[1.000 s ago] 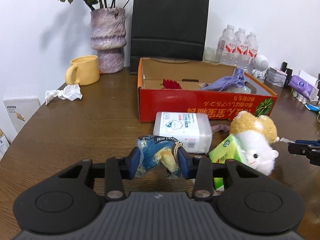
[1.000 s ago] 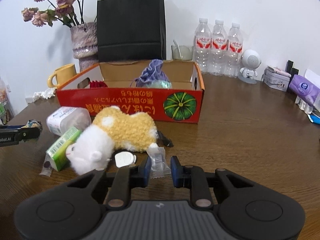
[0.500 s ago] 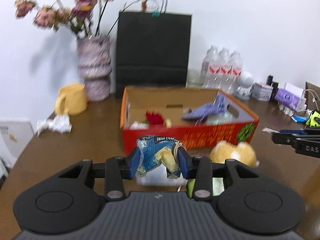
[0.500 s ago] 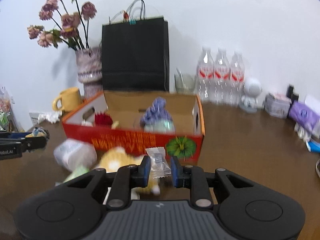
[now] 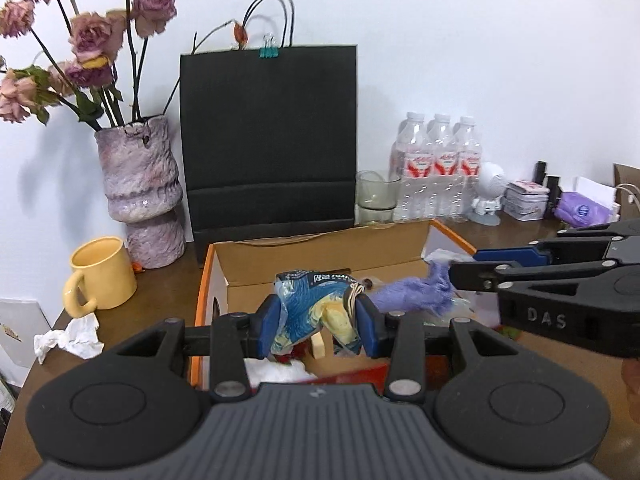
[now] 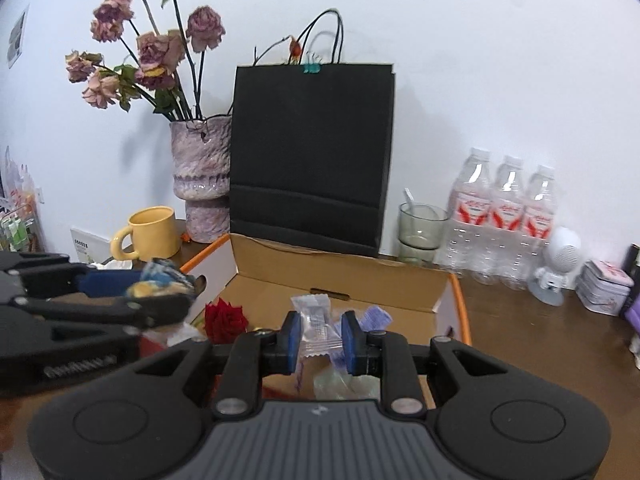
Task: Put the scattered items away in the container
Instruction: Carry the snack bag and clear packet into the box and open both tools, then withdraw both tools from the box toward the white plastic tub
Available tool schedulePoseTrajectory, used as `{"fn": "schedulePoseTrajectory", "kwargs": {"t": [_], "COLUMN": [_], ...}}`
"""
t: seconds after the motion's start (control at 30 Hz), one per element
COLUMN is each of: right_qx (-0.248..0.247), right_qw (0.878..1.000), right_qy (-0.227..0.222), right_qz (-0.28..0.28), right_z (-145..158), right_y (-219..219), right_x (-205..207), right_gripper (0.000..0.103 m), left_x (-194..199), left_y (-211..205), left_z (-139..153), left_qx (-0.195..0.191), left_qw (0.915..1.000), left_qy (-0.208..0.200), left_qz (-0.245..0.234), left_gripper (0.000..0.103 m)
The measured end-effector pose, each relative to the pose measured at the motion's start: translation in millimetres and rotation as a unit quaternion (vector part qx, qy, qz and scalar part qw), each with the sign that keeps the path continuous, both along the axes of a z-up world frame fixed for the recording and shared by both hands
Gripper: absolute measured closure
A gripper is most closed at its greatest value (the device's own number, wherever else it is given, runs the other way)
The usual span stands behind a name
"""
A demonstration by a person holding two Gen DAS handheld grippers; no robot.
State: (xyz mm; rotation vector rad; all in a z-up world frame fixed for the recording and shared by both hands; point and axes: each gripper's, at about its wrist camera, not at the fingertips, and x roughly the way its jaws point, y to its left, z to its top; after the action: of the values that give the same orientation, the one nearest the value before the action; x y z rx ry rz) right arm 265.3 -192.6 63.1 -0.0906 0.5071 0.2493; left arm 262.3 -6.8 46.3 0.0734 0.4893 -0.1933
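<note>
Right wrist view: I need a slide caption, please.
Right claw holds a clear wrapped candy above the open cardboard box.

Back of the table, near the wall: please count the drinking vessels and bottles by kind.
Water bottles: 3
Yellow mug: 1
Glass cup with a spoon: 1
Total: 5
</note>
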Motion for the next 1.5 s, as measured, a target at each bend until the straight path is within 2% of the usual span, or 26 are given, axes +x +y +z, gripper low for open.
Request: {"fn": "schedulePoseTrajectory", "kwargs": {"t": [0.27,0.5,0.53,0.6,0.63,0.67,0.7,0.73,0.77,0.87,1.5], "right_qx": [0.003,-0.001,-0.002,-0.012,-0.015,-0.014,-0.016,-0.014,-0.008,0.003,-0.001], "right_qw": [0.999,0.998,0.998,0.997,0.997,0.997,0.997,0.997,0.997,0.997,0.997], "right_qy": [0.033,0.056,0.060,0.072,0.076,0.074,0.071,0.070,0.071,0.077,0.070], "right_qz": [0.005,0.005,0.005,-0.006,-0.011,-0.018,-0.026,-0.028,-0.028,-0.027,-0.036], "right_z": [-22,-38,-39,-42,-43,-43,-42,-42,-41,-38,-26], "right_y": [10,14,14,14,13,11,9,6,3,-4,-7], "right_x": [55,76,78,83,85,85,85,84,84,84,70], "right_gripper": [0.082,0.082,0.082,0.069,0.045,0.035,0.030,0.021,0.010,0.000,0.000], "left_x": [50,71,73,75,76,77,78,78,78,77,62], "left_y": [7,9,10,13,15,18,20,23,26,30,26], "left_z": [-17,-33,-35,-36,-36,-36,-36,-36,-35,-33,-20], "left_qx": [-0.003,-0.002,-0.004,-0.015,-0.019,-0.020,-0.019,-0.020,-0.023,-0.028,-0.023], "left_qw": [0.9996,0.9986,0.9985,0.9976,0.9971,0.9966,0.9963,0.9958,0.9955,0.9951,0.9957], "left_qy": [0.025,0.047,0.051,0.059,0.061,0.061,0.061,0.061,0.061,0.059,0.053], "left_qz": [0.014,0.022,0.022,0.032,0.042,0.051,0.058,0.065,0.070,0.074,0.072], "left_gripper": [0.062,0.061,0.059,0.042,0.035,0.027,0.022,0.012,0.005,0.000,0.000]}}
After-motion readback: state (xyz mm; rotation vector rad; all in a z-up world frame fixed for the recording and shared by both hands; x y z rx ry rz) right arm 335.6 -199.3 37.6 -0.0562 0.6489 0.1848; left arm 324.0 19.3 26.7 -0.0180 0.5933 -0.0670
